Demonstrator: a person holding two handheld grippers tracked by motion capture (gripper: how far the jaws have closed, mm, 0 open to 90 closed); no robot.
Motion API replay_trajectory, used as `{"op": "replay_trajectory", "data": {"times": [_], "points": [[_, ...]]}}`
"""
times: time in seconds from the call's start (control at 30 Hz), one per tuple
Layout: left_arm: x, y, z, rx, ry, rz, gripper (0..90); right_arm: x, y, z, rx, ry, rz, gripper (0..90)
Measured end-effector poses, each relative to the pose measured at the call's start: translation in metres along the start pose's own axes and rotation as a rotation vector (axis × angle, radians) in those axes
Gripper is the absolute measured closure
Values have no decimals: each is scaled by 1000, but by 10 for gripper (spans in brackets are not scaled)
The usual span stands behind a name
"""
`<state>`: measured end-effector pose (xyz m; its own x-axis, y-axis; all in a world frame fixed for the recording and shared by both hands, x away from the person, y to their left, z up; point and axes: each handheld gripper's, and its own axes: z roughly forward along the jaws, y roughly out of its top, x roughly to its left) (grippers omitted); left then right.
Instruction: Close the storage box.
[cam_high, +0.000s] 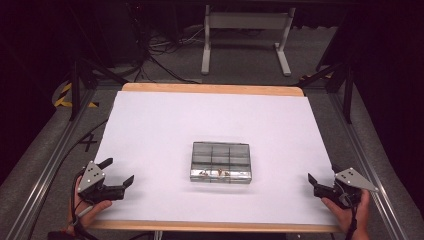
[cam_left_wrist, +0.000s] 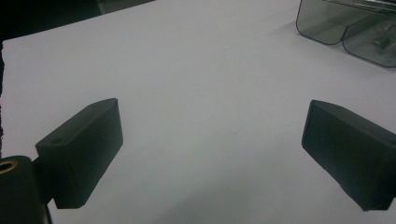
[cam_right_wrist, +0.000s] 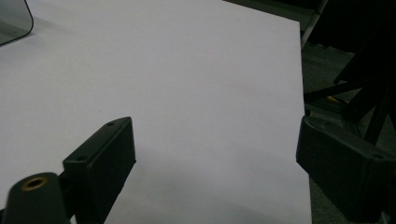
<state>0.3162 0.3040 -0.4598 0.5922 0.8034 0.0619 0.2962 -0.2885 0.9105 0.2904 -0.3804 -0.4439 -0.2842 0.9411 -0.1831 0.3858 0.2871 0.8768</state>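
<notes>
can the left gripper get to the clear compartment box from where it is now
Probably yes. The left gripper is open and sits apart from the clear compartment box, with bare white table between them.

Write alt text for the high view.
A clear compartment box sits mid-table on a white sheet, with small items in its near row. The left gripper and right gripper rest open at the near corners, both apart from the box.
</notes>
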Motion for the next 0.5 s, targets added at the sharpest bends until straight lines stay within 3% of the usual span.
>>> {"op": "replay_trajectory", "data": {"times": [0.17,0.5], "points": [[2,0,0,-10,-4,-28,60,0,0,0,1,5,1,125],[2,0,0,-7,-6,-27,60,1,0,1,6,4,-9,122]]}}
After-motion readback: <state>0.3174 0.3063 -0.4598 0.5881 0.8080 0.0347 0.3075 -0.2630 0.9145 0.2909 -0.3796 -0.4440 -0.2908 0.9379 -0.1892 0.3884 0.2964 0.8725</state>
